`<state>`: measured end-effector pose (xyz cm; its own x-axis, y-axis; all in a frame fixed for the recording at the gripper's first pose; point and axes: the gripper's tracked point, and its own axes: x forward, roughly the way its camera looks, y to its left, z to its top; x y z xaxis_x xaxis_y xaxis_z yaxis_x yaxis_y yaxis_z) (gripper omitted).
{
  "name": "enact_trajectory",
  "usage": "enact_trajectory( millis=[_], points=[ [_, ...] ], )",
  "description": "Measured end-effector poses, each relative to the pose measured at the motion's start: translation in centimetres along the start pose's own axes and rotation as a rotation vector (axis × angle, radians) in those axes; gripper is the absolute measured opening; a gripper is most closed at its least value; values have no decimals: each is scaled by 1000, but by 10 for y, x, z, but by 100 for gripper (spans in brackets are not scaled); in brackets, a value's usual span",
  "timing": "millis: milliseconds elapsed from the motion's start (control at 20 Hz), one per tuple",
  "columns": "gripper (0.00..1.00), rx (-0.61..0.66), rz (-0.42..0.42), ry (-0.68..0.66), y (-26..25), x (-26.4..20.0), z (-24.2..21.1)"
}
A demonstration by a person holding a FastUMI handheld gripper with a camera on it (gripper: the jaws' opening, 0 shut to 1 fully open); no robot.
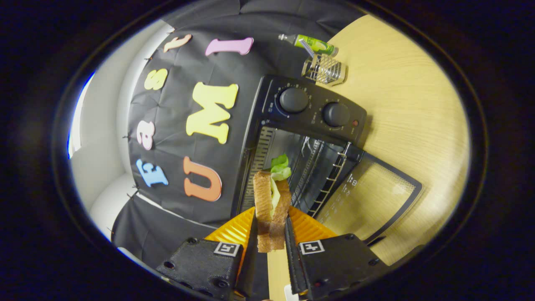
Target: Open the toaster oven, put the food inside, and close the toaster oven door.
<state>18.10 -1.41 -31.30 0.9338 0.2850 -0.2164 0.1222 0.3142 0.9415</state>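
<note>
a: gripper view first. what are the jaws doing?

b: the gripper (271,234) has its jaws closed on the sandwich (271,205), one finger pressing each slice of toasted bread from either side. the sandwich stands on edge between them, with green lettuce (280,167) sticking out of its far end.

a: and where is it relative to the toaster oven?

b: the toaster oven (309,125) is just beyond the fingers, tilted in this view. the sandwich is held in front of the open mouth, its lettuce end at or just past the opening; i cannot tell how far in it reaches.

a: the door?

b: the oven door (372,200) is swung fully down and lies open on the right of the sandwich, its glass showing the wood of the desk (409,104) through it. inside the cavity there is a wire rack (330,175) and ribbed side walls.

a: anything on the oven front?

b: two round knobs (294,100) sit side by side on the control panel, with a small red light next to the right one.

a: what else is on the desk?

b: far behind the oven, a clear patterned glass (325,69) and, just beyond it, a green tube (313,43) lying on its side. near the fingers, an orange ribbed plate (234,230) shows on both sides of the sandwich, under the gripper.
</note>
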Motion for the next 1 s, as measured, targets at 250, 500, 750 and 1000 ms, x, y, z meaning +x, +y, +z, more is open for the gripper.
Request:
enact_trajectory(
  millis=[250, 500, 750, 1000],
  points=[
    [39, 4, -17, -85, -4, 35, -7],
    [40, -89, -44, -48, -9, 101, -10],
    [46, -186, -80, -49, -11, 115, -5],
    [64, -420, -172, 38, -15, 120, -28]
  ],
)
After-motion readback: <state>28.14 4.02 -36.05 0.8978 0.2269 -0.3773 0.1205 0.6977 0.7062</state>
